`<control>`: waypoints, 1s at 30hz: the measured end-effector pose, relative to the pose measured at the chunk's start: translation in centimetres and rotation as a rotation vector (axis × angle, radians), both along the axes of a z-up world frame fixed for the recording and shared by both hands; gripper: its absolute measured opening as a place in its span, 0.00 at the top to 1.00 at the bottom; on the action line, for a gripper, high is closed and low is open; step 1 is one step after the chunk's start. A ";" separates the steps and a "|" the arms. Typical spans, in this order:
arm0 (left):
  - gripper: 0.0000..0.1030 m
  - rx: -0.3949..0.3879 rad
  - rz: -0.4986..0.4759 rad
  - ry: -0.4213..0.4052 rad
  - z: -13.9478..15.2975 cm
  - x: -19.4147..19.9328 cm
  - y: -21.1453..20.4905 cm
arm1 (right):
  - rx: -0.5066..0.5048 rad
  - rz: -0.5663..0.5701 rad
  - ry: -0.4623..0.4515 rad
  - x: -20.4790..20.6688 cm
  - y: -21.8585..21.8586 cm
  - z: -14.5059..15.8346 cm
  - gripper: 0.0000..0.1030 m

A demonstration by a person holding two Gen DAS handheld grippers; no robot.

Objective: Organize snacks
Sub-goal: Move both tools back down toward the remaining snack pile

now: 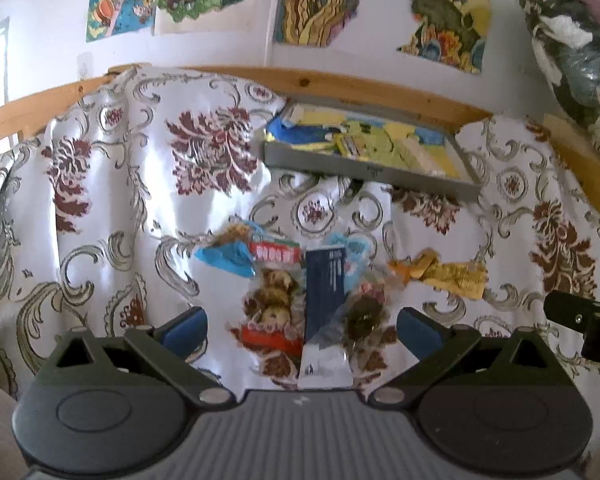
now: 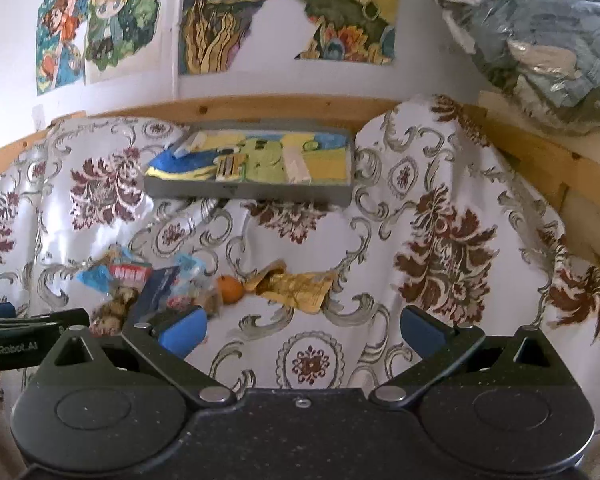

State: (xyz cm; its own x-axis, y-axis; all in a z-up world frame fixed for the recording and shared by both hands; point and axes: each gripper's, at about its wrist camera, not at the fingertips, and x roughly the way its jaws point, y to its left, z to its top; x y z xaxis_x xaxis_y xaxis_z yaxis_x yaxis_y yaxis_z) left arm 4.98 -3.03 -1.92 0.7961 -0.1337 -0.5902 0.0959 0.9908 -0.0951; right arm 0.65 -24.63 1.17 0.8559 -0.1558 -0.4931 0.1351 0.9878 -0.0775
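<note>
A gray tray [image 2: 244,192] sits at the back edge of the flowered cloth [image 2: 440,240], full of blue, yellow and green packets. Nearer the front lies a little heap of snacks: a clear bag of brown balls [image 1: 274,300], a dark blue packet [image 1: 324,288], and a blue wrapper [image 1: 228,258]. Just right of the heap sit a small orange [image 2: 230,289] and a crumpled yellow wrapper [image 2: 296,286].

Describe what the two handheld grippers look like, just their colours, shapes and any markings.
The left gripper has a ribbed grey body, two black rounded housings with disc shapes, black linkage arms with silver pivots, and blue pads. The right gripper has the same build on a speckled black body. White lettering marks the left one's side, seen from the right camera.
</note>
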 end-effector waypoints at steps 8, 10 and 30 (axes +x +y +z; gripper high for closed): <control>0.00 -0.022 -0.046 0.128 -0.7 1.8 0.3 | 0.059 0.033 0.069 0.6 -0.5 -0.4 0.01; 0.00 -0.027 -0.061 0.153 -0.9 2.1 0.3 | 0.079 0.036 0.091 0.9 -0.7 -0.5 0.01; 0.00 0.004 -0.285 0.223 -2.7 9.1 -1.7 | 0.090 0.176 0.238 8.4 -2.9 -1.2 0.01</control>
State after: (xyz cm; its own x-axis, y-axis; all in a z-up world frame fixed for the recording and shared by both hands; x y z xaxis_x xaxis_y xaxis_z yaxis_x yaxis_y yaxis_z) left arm 14.10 -4.76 -4.64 0.5789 -0.3289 -0.7462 0.3459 0.9277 -0.1406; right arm 9.07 -27.57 0.00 0.7247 0.0383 -0.6880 -0.0503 0.9987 0.0026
